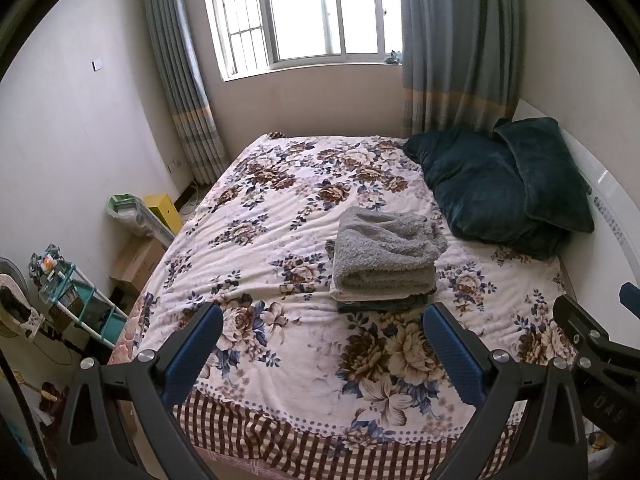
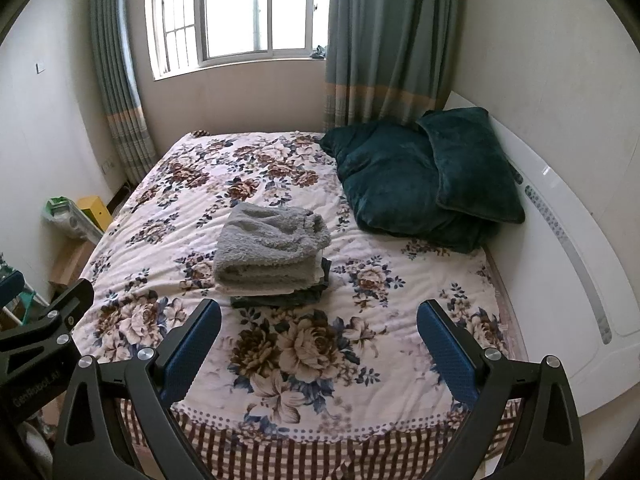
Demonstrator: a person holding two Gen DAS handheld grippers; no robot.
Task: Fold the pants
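Both our grippers hover empty above the foot of the bed.

Our left gripper (image 1: pixel 323 344) and right gripper (image 2: pixel 319 340) hold their fingers wide apart, side by side; the folded grey pants (image 2: pixel 272 248) top a small stack mid-bed (image 2: pixel 400 360). Lettering on the gripper bodies is too blurred to read.

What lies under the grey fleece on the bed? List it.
Under the grey fleece lies a short stack of folded clothes: a pale layer, then dark fabric on the bedspread. Only their edges show; what garments they are is covered.
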